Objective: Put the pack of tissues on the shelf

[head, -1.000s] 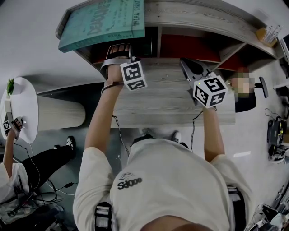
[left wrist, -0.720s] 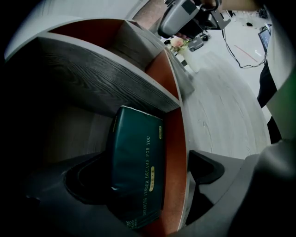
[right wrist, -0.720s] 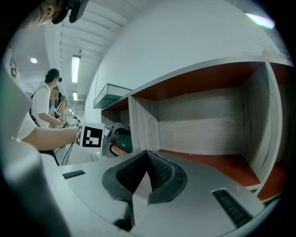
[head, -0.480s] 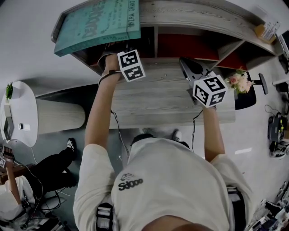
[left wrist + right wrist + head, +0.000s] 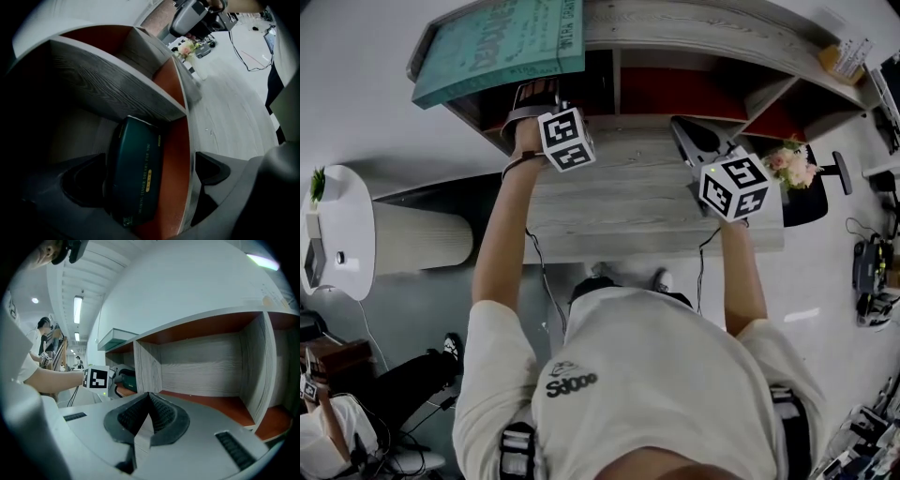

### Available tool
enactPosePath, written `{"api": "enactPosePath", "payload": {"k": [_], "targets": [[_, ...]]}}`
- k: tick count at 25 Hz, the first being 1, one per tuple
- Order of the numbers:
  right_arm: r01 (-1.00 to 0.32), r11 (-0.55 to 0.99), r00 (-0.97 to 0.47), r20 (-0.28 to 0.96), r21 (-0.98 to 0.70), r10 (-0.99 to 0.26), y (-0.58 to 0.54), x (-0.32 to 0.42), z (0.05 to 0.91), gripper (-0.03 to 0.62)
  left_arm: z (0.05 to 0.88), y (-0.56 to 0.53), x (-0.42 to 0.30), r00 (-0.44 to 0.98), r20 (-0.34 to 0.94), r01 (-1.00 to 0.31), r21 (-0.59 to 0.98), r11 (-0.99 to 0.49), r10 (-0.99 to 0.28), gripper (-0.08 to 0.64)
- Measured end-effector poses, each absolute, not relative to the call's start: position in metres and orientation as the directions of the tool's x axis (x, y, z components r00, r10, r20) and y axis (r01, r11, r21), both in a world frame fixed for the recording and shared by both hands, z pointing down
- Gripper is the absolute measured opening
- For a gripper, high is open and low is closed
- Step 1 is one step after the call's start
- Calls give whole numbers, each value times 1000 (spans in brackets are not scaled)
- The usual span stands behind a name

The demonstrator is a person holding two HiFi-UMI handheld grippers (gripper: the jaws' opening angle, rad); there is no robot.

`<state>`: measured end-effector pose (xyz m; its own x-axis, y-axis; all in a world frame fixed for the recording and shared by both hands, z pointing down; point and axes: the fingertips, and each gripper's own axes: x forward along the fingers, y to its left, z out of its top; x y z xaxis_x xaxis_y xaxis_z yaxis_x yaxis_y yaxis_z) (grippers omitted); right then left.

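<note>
Left tongs are reaching into the end compartment of the shelf, the one under the big teal box that lies on top. There's the pack of tissues, dark green with a line of gold lettering down its face, inside that compartment. It lies on the orange-red lining, its far end right up by the grey wood-grain panel at the back.

Look at the tongs around it: they're spread wide, one tip on either side of the pack. The tip on the left of the left gripper view sits just beside the pack's edge; I can't tell whether it touches. The other tip stands well clear, with a strip of orange-red lining showing between it and the pack. So nothing is clamped: the pack rests on the shelf between the open tips.

Over on the other side, the right tongs are pressed together with nothing in them. They hover above the grey wood table, pointing at the neighbouring open compartment, well apart from the pack. A small bunch of pink flowers shows past the table's right end.
</note>
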<state>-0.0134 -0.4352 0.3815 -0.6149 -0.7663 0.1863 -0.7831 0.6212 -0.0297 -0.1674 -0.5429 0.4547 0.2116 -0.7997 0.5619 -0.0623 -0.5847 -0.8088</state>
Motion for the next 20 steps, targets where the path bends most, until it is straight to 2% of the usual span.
{"api": "enactPosePath", "payload": {"k": [12, 20], "targets": [[-804, 593, -581, 152, 40, -799, -412, 28, 356, -2, 415, -465, -148, 325, 493, -300, -756, -582, -807, 573], [-797, 600, -589, 129, 68, -798, -398, 43, 343, -2, 397, -420, -122, 532, 396, -579, -475, -663, -748, 561]]}}
